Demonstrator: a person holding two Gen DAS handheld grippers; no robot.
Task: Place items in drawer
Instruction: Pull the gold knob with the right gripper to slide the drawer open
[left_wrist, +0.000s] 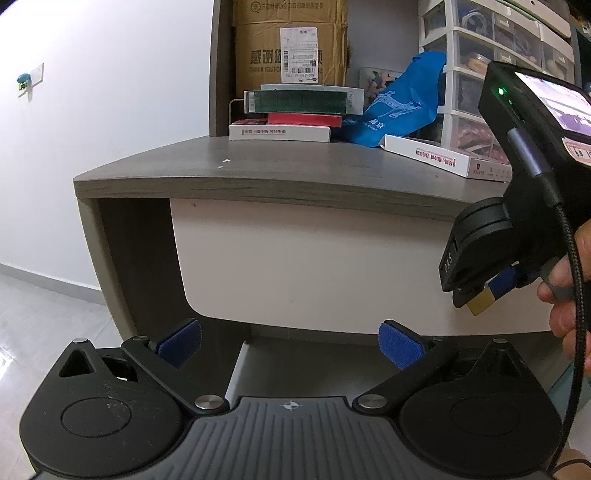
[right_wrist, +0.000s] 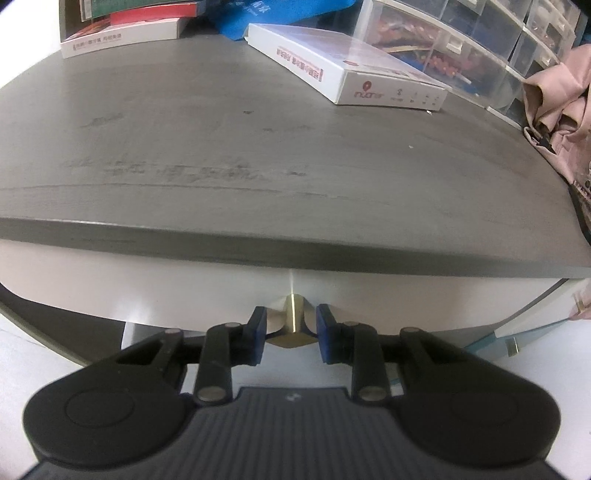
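My right gripper (right_wrist: 290, 334) brackets the brass knob (right_wrist: 291, 325) on the white drawer (right_wrist: 147, 295), pads either side, contact unclear, so I can't tell if it's clamped. Drawer looks closed. Plan: squeeze fully, pull straight out, no twist (knob is small). My left gripper (left_wrist: 290, 345) hangs spread wide and holding nothing, below and left of the knob. Only the left view shows the stacked boxes (left_wrist: 291, 116); the right view shows the white box (right_wrist: 343, 66) above the knob.
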